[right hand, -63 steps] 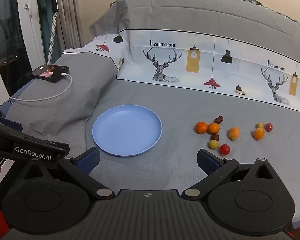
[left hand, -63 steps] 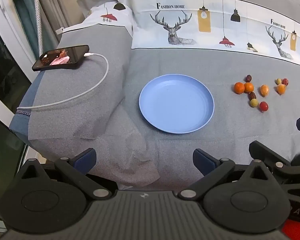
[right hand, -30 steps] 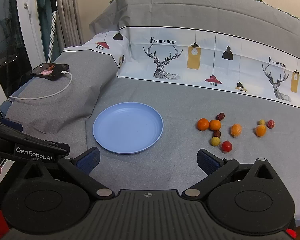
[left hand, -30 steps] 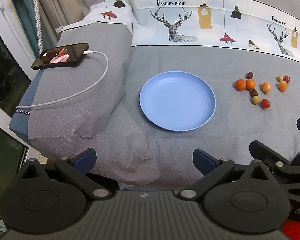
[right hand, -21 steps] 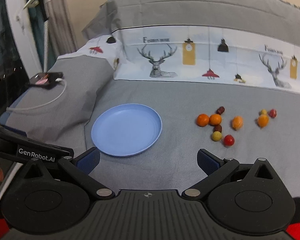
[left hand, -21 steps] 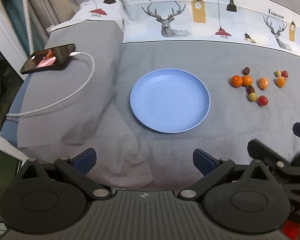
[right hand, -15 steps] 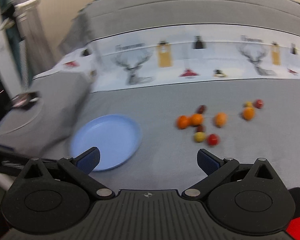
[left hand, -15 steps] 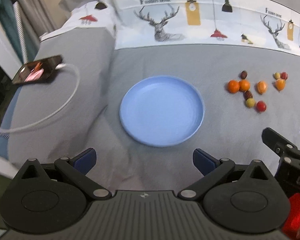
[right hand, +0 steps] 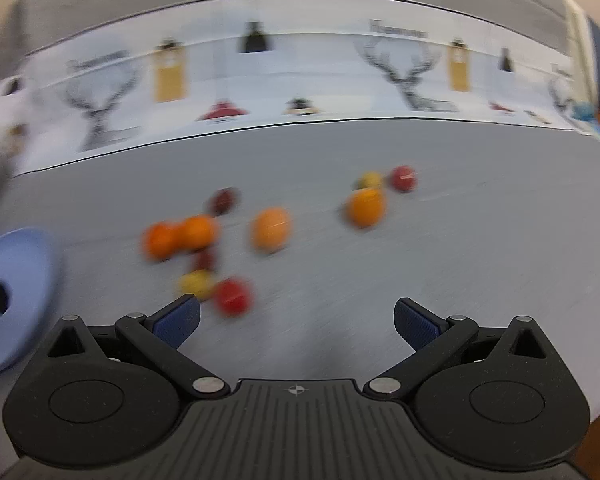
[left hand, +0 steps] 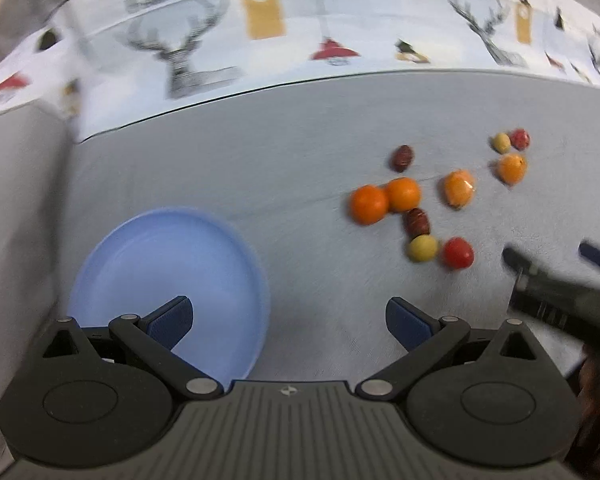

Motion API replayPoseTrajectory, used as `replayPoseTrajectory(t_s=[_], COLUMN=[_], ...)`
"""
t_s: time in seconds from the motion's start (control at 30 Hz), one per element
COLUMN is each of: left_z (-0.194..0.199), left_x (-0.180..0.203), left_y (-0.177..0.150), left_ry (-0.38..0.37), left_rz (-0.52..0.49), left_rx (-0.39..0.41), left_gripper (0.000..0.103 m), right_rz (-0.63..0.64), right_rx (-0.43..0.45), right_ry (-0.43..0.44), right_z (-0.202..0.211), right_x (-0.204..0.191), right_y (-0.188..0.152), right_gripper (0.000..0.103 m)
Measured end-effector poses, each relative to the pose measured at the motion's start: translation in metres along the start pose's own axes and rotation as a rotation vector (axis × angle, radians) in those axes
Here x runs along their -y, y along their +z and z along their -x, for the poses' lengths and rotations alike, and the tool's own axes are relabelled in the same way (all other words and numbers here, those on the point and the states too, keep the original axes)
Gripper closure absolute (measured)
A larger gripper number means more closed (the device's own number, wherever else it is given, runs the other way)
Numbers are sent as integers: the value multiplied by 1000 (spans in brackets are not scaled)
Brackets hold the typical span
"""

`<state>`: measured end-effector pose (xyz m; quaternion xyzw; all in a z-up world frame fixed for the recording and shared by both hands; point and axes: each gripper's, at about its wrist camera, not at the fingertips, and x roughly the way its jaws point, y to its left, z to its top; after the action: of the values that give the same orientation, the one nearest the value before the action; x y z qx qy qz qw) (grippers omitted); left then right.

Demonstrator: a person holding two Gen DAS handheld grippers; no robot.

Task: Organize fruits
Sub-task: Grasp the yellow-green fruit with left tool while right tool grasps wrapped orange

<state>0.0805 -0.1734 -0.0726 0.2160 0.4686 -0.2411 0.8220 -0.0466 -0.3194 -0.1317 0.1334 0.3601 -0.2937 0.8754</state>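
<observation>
While both views are motion-blurred, the layout on the grey bedsheet (left hand: 300,128) still reads ok. Left claw (left hand: 288,318) is spread wide w/ nothing between its fingers; its left fingertip (left hand: 172,318) sits over the blue plate (left hand: 160,256), right fingertip over bare sheet. Right claw (right hand: 296,320) is also wide and empty, hovering near the fruit cluster, approx just this side of it.

Fruits lie on the sheet to the right of the plate, apart from it, none on the plate. Nearer group: 2 oranges (left hand: 384,200) touching side by side, a dark red date-like fruit (left hand: 417,220) just below them, a yellow-green small fruit (left hand: 422,248) touching that, and a red cherry tomato (left hand: 457,253) just beside the yellow 1. Another dark red fruit (left hand: 402,157) sits behind the oranges. An orange wrapped-looking fruit (left hand: 458,188) lies to their right. Farther right: 1 more orange fruit (left hand: 511,167), w/ a small yellow fruit (left hand: 501,142) and small red fruit (left hand: 520,138) behind it.

In the right wrist view the red tomato (right hand: 232,295) is nearest that claw's left fingertip (right hand: 178,320). Printed deer-pattern fabric (left hand: 188,56) runs along the back.
</observation>
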Motion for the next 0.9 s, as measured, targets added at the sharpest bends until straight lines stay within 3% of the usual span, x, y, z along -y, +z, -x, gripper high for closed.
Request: replayPoseTrajectory(t_s=[0.2, 0.4, 0.5, 0.6, 0.63, 0.67, 0.7, 0.73, 0.9], left_z=[-63, -99, -105, -107, -105, -103, -102, -101, -90], left_x=[48, 80, 86, 90, 90, 92, 93, 95, 96], left_y=[15, 26, 24, 22, 21, 21, 21, 20, 16], left_ry=[-33, -54, -82, -121, -160, -193, -223, -240, -204], left_rz=[-152, -263, -291, -300, -298, -295, -293, -298, -332], left_rx=[-15, -37, -30, 0, 19, 29, 26, 23, 94], left_gripper=[0, 1, 1, 16, 37, 65, 75, 75, 75], right_rz=[-81, -76, -41, -37, -36, -38, -36, -26, -87], right_rx=[-19, -27, 24, 51, 47, 54, 83, 94, 109], right_ry=[-46, -67, -61, -51, -42, -33, -39, -35, -36], right_z=[-69, -116, -129, -131, -130, -127, -121, -118, -110], right_x=[41, 43, 39, 40, 41, 43, 44, 44, 55], right_y=[27, 40, 42, 42, 43, 44, 44, 44, 44], right_gripper=[1, 1, 1, 1, 1, 13, 45, 62, 64])
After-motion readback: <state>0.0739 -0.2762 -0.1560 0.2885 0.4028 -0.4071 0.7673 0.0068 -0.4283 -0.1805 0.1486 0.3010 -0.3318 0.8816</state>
